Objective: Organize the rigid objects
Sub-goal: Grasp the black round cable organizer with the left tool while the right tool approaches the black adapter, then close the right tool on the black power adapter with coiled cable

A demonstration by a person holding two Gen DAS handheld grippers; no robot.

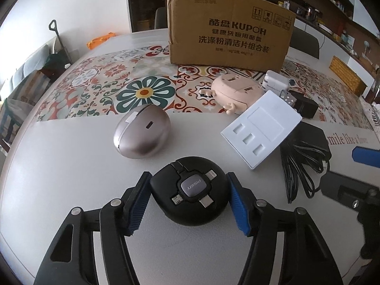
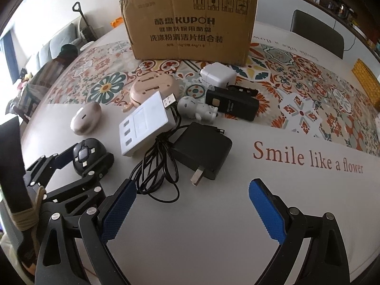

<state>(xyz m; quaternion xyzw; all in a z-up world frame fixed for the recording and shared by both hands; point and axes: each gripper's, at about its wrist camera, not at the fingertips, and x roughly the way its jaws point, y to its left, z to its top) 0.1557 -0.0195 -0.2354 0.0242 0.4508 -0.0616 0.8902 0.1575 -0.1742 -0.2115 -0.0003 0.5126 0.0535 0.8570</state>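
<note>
Now: left gripper (image 1: 188, 190) clamped on round black cable reel (image 1: 188, 191); right gripper (image 2: 192, 207) apart, empty, charger (image 2: 203, 150) at twelve o'clock.

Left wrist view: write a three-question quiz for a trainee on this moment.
1. True or false: the left gripper has the round black cable reel between its blue pads.
2. Which thing lies just beyond the reel? A) white charger B) silver egg-shaped case C) cardboard box
3. Fill in: the right gripper is ____ over bare table.

Key: 1 true; 2 B; 3 open.
</note>
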